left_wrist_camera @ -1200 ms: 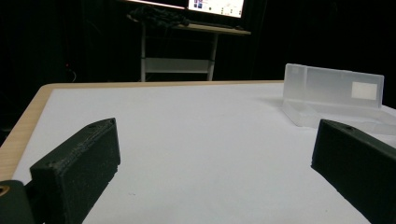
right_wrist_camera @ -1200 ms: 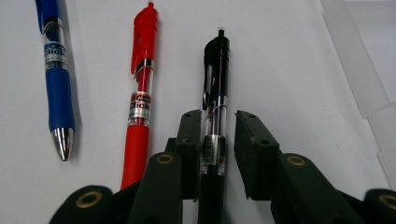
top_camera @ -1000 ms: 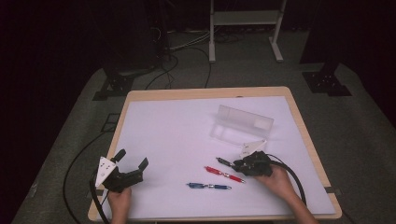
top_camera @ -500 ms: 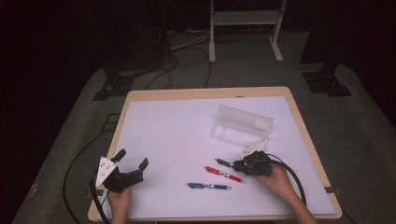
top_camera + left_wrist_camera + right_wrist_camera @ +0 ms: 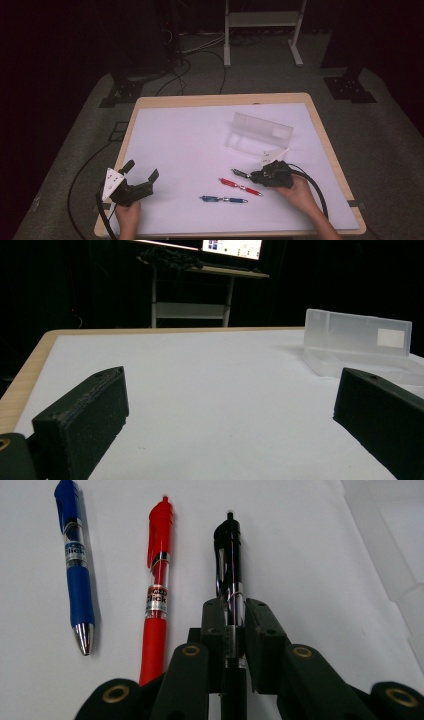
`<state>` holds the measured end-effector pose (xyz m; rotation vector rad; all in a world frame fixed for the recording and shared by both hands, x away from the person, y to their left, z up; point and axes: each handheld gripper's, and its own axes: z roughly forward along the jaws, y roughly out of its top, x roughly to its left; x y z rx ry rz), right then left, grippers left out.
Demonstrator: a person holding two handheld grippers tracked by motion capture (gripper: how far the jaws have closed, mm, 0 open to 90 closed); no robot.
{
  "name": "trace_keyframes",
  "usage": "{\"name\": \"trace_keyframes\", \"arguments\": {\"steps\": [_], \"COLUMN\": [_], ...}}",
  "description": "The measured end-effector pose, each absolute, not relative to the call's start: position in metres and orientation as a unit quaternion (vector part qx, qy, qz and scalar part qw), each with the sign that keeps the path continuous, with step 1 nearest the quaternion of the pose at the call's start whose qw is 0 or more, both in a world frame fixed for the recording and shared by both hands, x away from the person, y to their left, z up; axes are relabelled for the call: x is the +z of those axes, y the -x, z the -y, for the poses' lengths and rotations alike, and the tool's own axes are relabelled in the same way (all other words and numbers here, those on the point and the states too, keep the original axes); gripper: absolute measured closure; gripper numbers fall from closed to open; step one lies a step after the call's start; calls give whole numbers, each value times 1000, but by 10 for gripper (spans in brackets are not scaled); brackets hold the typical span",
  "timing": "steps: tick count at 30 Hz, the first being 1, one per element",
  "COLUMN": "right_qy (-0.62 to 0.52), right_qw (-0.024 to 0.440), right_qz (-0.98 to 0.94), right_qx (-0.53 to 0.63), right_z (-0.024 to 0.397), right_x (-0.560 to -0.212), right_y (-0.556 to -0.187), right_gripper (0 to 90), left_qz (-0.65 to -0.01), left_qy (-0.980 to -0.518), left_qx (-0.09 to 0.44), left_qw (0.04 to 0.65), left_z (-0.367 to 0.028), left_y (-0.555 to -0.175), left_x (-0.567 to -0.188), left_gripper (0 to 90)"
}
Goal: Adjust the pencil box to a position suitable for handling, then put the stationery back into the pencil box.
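Three pens lie on the desk (image 5: 175, 150): one black pen (image 5: 229, 555), one red pen (image 5: 158, 585), one blue pen (image 5: 76, 565). One clear plastic case (image 5: 257, 132) sits beyond the black pen. Two grippers.

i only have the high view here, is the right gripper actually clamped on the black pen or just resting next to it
Observer: Clamped. In the right gripper view the right gripper has both pads pressed on the barrel of the black pen.
Operator: which end of the pen sticks out past the jaws
Observer: The clip and push-button end; the tip end is hidden back between the jaws.
Operator: are the other pens touching it
Observer: No. The red pen lies apart beside it and the blue pen lies beyond that, both flat on the white table.
Operator: and the left gripper
Observer: The left gripper is open, with nothing between its jaws.
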<state>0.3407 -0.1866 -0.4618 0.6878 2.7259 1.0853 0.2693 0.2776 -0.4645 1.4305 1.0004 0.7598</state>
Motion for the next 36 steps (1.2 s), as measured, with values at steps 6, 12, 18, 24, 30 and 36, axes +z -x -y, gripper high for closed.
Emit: {"name": "trace_keyframes", "arguments": {"steps": [6, 12, 18, 24, 30, 36], "right_qy": [-230, -236, -237, -234, -229, -226], "right_qw": [70, 77, 86, 97, 107, 115], "right_qz": [-900, -892, -889, -887, -887, -889], "right_qx": [364, 378, 383, 386, 388, 382], "right_z": [192, 201, 209, 211, 212, 212], "right_x": [-455, -443, -429, -410, -389, -377], "right_y": [-339, -341, -346, -352, -363, -374], "right_gripper": [787, 787, 787, 787, 787, 787], "left_qz": [-428, -429, -428, -428, -431, -428], "left_qy": [-609, -611, -612, -611, -613, -613], "left_qx": [324, 323, 324, 325, 319, 324], "left_qw": [584, 582, 581, 581, 580, 579], "left_z": [-278, -278, -277, -277, -278, -277], "left_y": [-269, -270, -269, -269, -271, -270], "left_x": [-465, -465, -464, -465, -464, -464], "left_gripper": [4, 4, 3, 4, 4, 3]}}
